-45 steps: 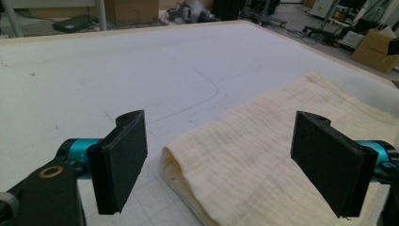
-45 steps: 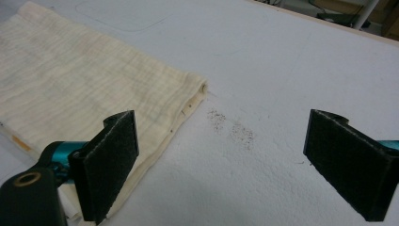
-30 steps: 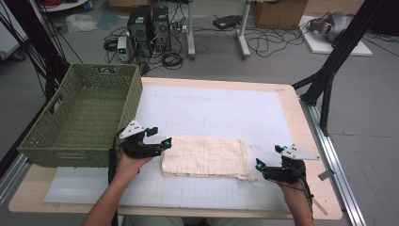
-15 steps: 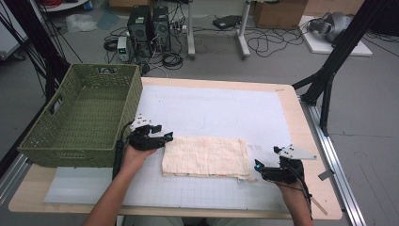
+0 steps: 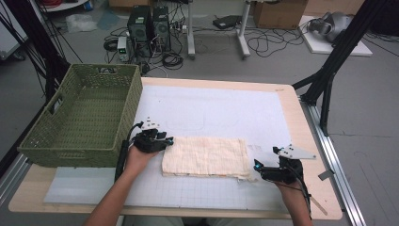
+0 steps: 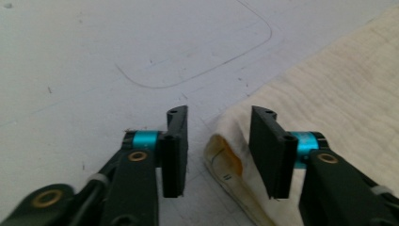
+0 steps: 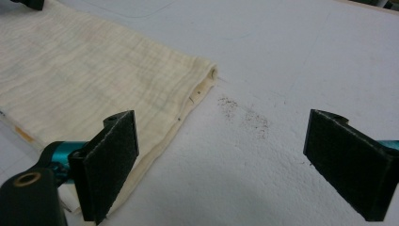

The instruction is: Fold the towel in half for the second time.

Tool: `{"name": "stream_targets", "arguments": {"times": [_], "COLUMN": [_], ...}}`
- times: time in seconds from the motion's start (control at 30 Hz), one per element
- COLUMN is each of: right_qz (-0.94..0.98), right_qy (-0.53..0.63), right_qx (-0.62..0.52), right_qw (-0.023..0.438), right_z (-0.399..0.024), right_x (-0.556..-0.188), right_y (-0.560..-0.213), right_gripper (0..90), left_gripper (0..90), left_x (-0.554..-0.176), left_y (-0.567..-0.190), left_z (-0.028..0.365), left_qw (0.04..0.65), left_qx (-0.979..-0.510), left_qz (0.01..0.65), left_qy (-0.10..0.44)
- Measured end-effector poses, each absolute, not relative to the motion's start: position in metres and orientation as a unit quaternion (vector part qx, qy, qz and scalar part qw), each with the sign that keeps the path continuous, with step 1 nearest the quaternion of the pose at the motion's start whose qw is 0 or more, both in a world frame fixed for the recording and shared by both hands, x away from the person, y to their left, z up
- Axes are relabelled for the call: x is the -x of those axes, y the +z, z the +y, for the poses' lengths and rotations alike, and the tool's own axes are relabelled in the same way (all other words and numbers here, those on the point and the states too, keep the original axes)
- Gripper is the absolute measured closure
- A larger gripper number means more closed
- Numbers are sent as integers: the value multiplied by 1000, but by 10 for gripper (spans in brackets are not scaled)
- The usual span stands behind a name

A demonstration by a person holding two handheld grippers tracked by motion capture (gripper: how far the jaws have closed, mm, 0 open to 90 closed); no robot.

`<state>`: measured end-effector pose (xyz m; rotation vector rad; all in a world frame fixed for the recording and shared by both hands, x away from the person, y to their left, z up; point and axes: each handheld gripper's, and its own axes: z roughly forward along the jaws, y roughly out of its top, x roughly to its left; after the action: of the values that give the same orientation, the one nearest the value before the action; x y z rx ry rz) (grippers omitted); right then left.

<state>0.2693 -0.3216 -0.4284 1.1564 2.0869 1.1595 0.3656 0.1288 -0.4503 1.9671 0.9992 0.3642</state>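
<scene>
Grey floor (image 5: 56, 89), tangled cables (image 5: 273, 44), computer towers (image 5: 149, 26), cardboard box (image 5: 277, 12)

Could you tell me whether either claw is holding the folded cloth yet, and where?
Not yet: the closing left claw straddles the cloth corner without pressing; the right claw is open.

Ahead of the left gripper (image 5: 165, 140) the white mat (image 5: 221, 110) lies bare and open to passage, while the green wicker basket (image 5: 84, 117) stands as a tall wall just to its left and blocks that side. A corner of the folded cream cloth (image 6: 226, 155) fills the gap between its jaws, which have just been closing. Around the right gripper (image 5: 258, 167) there is free mat ahead and to its right, with only the cloth's edge low on its left.
</scene>
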Motion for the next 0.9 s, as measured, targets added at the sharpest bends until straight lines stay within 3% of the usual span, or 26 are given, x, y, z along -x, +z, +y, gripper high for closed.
{"name": "stream_targets", "arguments": {"times": [0.13, 0.27, 0.67, 0.8, 0.9], "right_qz": [767, 769, 777, 785, 797], "right_qy": [422, 417, 410, 406, 396], "right_qx": [-425, -431, -445, -435, -423], "right_qw": [229, 221, 173, 173, 168], "right_z": [-319, -315, -296, -289, -285], "right_x": [-273, -278, -326, -345, -357], "right_y": [-430, -432, -431, -427, -429], "right_gripper": [100, 100, 106, 204, 344], "left_gripper": [763, 836, 844, 844, 842], "left_x": [-363, -363, -363, -363, -363], "left_y": [-450, -450, -450, -450, -450], "left_z": [124, 126, 132, 131, 131], "left_qw": [430, 431, 445, 445, 447], "left_qx": [-804, -806, -792, -793, -791], "left_qz": [381, 377, 398, 396, 398], "left_qy": [152, 148, 126, 128, 126]}}
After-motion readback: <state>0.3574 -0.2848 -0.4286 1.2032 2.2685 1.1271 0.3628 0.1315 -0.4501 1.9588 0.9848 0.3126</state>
